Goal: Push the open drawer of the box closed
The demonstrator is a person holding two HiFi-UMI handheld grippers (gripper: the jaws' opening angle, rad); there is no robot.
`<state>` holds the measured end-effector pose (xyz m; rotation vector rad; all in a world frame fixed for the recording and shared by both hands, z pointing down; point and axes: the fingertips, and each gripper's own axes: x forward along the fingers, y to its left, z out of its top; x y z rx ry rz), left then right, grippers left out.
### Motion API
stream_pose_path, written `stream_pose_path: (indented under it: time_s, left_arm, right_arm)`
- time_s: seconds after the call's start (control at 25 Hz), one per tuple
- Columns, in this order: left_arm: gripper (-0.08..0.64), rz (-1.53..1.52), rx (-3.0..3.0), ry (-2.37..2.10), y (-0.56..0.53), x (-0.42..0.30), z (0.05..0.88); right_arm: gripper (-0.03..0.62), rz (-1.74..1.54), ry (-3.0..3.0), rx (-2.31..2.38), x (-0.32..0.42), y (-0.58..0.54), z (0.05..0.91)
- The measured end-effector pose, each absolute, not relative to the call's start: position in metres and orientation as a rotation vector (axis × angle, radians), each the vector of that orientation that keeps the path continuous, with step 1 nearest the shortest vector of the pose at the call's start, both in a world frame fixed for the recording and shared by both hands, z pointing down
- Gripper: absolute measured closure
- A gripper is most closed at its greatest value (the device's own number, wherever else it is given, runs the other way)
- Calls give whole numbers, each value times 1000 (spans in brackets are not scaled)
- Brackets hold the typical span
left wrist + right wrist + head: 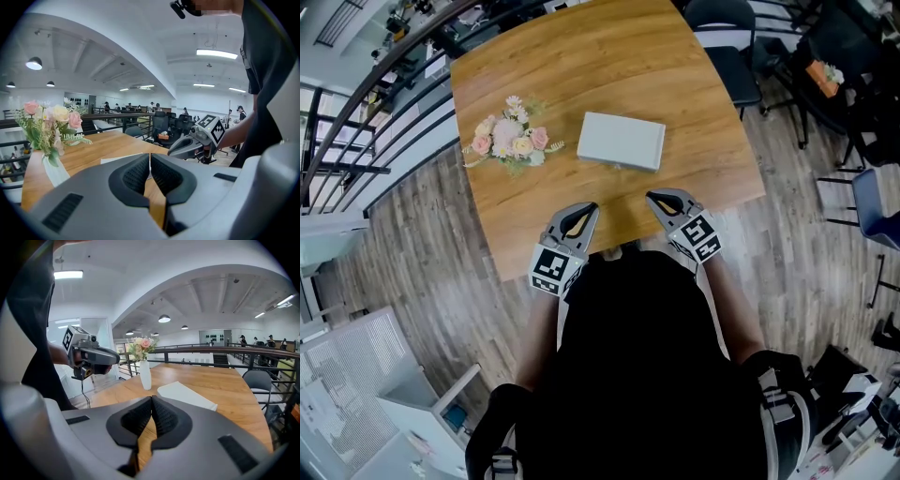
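A flat white box [622, 141] lies near the middle of the wooden table [534, 66]; its drawer front faces me and looks flush with the box. The box [186, 396] also shows in the right gripper view, and its edge [115, 159] peeps over the left gripper's body. My left gripper [593, 206] hovers over the table's near edge, left of the box, jaws shut on nothing. My right gripper [650, 198] hangs at the near edge just right of it, also shut and empty. Both are a short way in front of the box, not touching it.
A white vase of pink and cream flowers [508, 137] stands left of the box. Black chairs [727, 47] sit beyond the table's far right corner. A black railing [375, 94] runs along the left side. Wood floor surrounds the table.
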<state>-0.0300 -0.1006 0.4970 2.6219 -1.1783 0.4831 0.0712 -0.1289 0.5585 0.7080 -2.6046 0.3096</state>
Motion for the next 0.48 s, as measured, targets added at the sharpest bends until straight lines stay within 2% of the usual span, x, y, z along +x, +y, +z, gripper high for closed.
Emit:
stream_pose_path:
  time_s: [0.48]
  left_arm:
    - [531,509,2610,-1185,-98,-29,498]
  right_arm:
    - [577,298,-2630,702,68,-129,556]
